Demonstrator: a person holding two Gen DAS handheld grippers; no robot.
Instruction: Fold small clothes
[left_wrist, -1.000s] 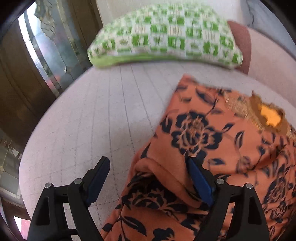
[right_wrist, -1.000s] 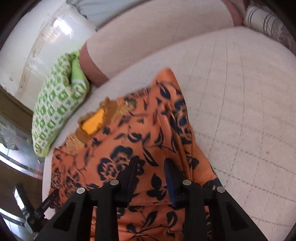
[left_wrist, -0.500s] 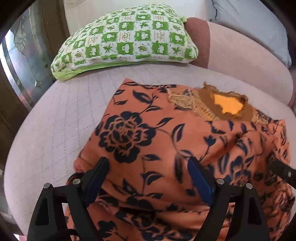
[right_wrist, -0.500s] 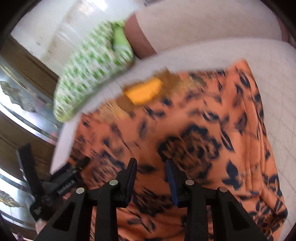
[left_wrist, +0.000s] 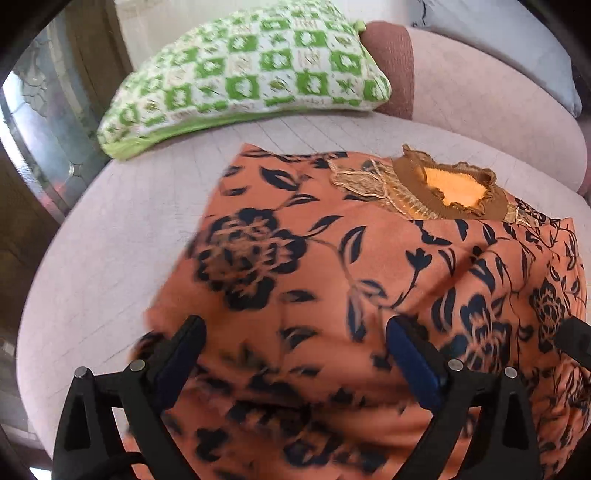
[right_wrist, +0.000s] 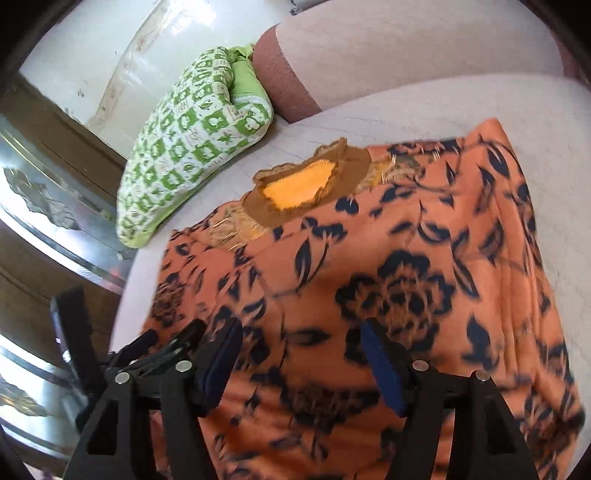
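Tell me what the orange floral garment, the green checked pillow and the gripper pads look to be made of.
Orange floral garment: soft matte cloth, likely woven or fleecy; it drapes in folds. Its collar looks ruffled, with gold embroidery.
Green checked pillow: printed matte fabric, probably cotton; stuffed, seamed.
Gripper pads: dark blue, dull, perhaps rubber or foam.

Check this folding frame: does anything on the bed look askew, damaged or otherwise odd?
Nothing stands out. The orange floral garment lies folded on the pink bedcover, collar showing, with the green checked pillow behind it.
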